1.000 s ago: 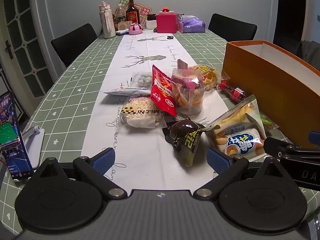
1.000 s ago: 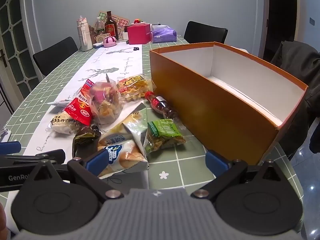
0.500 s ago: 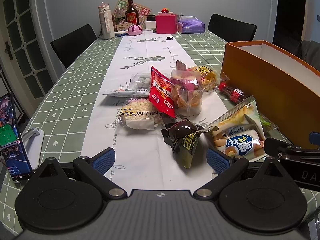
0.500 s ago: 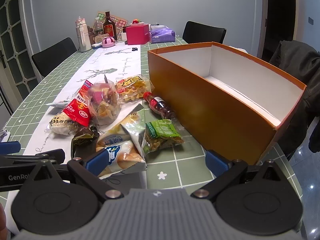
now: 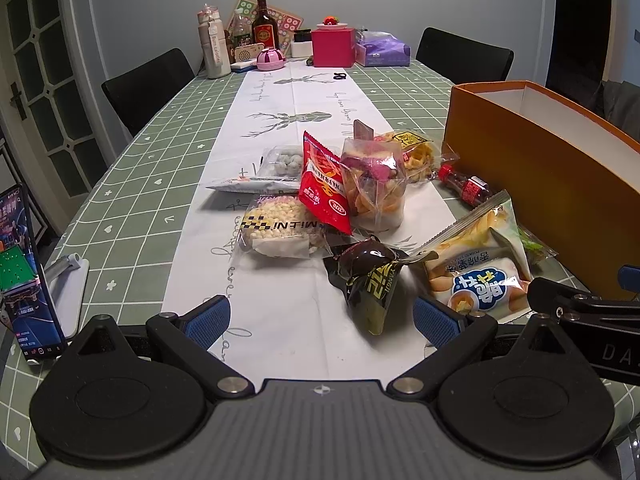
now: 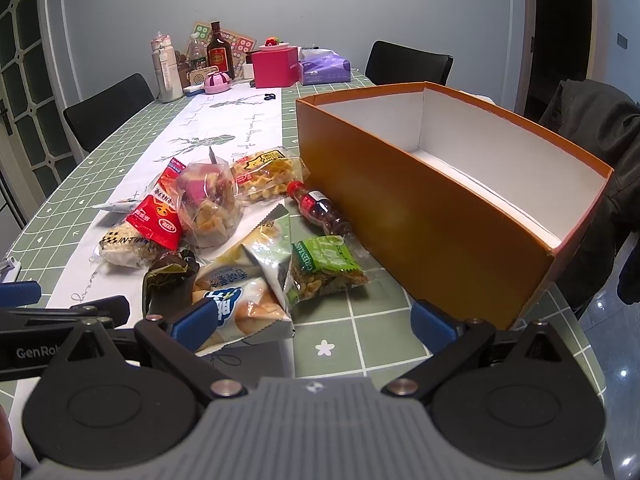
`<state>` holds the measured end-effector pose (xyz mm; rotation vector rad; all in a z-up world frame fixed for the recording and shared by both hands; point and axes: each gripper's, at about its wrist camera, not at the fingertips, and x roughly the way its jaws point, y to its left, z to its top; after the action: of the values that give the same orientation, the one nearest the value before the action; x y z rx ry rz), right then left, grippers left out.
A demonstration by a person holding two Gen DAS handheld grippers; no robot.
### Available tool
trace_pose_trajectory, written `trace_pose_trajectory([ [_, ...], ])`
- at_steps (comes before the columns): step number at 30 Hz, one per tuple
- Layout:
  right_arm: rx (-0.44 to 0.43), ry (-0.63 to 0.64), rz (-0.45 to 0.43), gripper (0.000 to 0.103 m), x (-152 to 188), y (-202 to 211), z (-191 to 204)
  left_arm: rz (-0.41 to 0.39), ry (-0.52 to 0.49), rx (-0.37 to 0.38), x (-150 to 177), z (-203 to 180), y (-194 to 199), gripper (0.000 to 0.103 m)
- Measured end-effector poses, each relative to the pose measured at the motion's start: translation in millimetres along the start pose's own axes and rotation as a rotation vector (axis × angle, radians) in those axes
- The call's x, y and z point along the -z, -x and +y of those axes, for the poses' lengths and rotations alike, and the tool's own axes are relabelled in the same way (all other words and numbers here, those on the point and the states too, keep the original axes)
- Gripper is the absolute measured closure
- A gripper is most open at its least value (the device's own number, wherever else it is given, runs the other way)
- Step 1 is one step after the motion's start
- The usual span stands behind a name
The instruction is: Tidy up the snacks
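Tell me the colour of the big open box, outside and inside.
The box is orange outside, white inside; the right wrist view shows it best.

Both views are dim and cool, lit softly from overhead with no hard beam. Shadows are faint and short: a soft one lies under the dark packet point(image 5: 370, 280) on the runner point(image 5: 280, 128). Small highlights glint on the clear snack bags point(image 6: 208, 204) and on the floor point(image 6: 616, 364) at the near right. The phone screen point(image 5: 24, 272) at the left glows bright. Fisheye bending curves the door point(image 5: 44, 80) and wall edges outward. The doorway point(image 6: 560, 20) at far right is black. Focus is sharp throughout.
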<state>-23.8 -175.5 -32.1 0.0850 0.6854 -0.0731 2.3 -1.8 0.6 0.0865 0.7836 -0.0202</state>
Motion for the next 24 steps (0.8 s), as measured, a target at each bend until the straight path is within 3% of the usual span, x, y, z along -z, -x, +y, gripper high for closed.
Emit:
trace_pose_trajectory([
  [24,0.001,0.000,0.003,0.003,2.8,-0.4,-0.4,0.000,-0.001,-0.001,0.2,-0.3,-0.3,0.000],
])
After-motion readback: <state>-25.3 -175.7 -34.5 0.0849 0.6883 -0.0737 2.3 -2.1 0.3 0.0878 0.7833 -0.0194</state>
